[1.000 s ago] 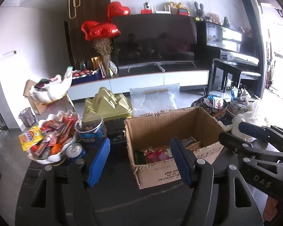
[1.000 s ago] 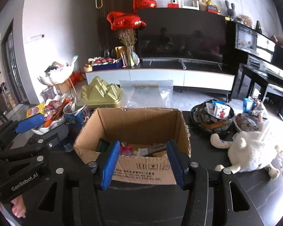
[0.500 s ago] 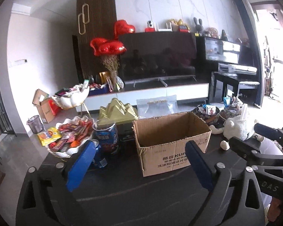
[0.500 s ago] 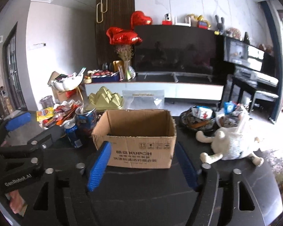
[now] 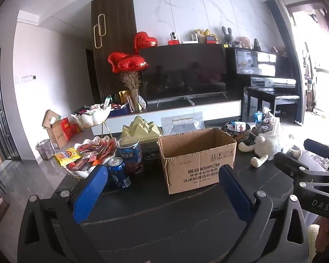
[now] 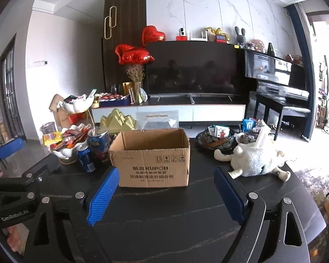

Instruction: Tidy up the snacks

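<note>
An open cardboard box [image 5: 197,160] [image 6: 151,160] stands mid-table; its inside is hidden from this low angle. Left of it a white shell bowl [image 5: 81,172] [image 6: 64,153] holds several snack packets, beside a blue tub [image 5: 129,155] and a blue can [image 5: 118,173] [image 6: 85,157]. Dark bowls of snacks [image 5: 236,129] [image 6: 217,138] sit at the right. My left gripper [image 5: 162,190] is open and empty, held back from the box. My right gripper [image 6: 164,192] is open and empty, also in front of the box.
A white plush toy [image 6: 254,160] [image 5: 269,146] lies right of the box. A gold tin [image 6: 117,122] and a clear bag [image 6: 158,120] sit behind the box. The dark table's [image 6: 164,219] near edge lies below the grippers. A TV cabinet stands beyond.
Both grippers pulled back and lowered away from the box, and both opened wider. The box contents seen a second ago are now out of sight.
</note>
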{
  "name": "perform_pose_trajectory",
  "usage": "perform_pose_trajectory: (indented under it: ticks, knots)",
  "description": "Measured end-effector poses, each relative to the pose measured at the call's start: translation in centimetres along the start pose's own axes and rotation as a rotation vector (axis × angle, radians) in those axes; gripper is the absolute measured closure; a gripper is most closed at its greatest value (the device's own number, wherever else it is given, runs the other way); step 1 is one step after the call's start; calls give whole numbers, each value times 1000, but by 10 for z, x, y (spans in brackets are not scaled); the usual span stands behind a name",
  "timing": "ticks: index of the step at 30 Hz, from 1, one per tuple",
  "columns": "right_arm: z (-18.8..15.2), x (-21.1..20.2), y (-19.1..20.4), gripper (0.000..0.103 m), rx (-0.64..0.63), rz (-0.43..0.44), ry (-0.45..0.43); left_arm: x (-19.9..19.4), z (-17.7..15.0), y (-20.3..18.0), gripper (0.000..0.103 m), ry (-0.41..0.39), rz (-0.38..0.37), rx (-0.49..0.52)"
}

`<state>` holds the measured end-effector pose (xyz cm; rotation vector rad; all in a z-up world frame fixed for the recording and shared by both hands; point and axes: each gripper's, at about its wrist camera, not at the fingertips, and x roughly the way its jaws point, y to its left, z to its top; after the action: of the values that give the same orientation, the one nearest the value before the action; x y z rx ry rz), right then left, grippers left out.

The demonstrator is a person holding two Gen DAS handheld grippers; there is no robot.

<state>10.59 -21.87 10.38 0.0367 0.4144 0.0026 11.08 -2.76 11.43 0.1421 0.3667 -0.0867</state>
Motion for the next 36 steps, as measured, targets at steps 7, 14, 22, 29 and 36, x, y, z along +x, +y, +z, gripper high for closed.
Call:
perform_pose_trajectory:
  ticks: [7, 14, 22, 29, 36]
  knots:
    - [-9, -13, 3, 14, -38, -25, -22, -13, -7, 3, 0, -13, 1, -24]
    - [-12, -19, 4, 14, -28, -14, -29, -18, -8, 2, 0, -27, 2, -28]
    - [-13, -26, 4, 14, -21, -1, -39, -21, -9, 0, 0, -29, -4, -28]
    - [-12, -28, 4, 14, -22, 7, -41, -21, -10, 0, 0, -29, -5, -31]
    - [-12, -29, 4, 14, -21, 9, -44, -21, -10, 0, 0, -30, -3, -30]
